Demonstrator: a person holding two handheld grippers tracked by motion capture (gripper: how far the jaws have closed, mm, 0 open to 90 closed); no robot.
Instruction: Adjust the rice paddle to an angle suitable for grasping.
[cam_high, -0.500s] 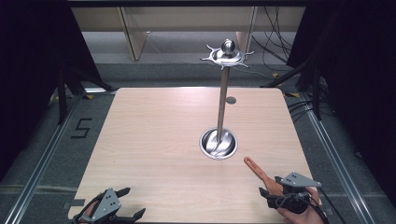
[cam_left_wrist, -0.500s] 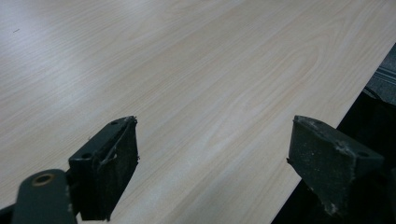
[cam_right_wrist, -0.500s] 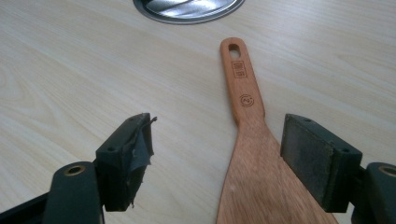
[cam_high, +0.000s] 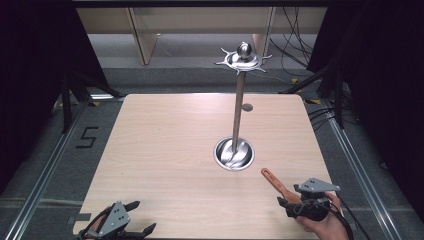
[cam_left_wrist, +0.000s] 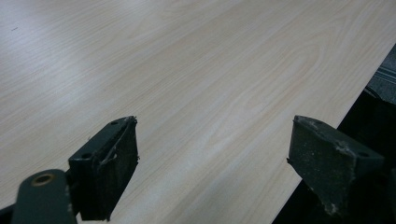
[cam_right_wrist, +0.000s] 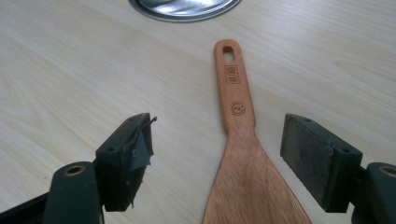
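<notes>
Lying between right gripper (cam_right_wrist: 217, 158) wide jaws: wooden spatula (cam_right_wrist: 240, 154) | left gripper (cam_left_wrist: 212, 163) wide

Wooden spatula (cam_right_wrist: 243, 154) blade cut off by bottom edge.

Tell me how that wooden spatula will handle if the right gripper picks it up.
The wooden spatula looks stiff, a single flat piece of wood, so it probably won't flex. It seems thin and likely light. It lies flat on the table, so it shouldn't roll, though the open right gripper may find little edge to catch, and the smooth finish might slip.
</notes>
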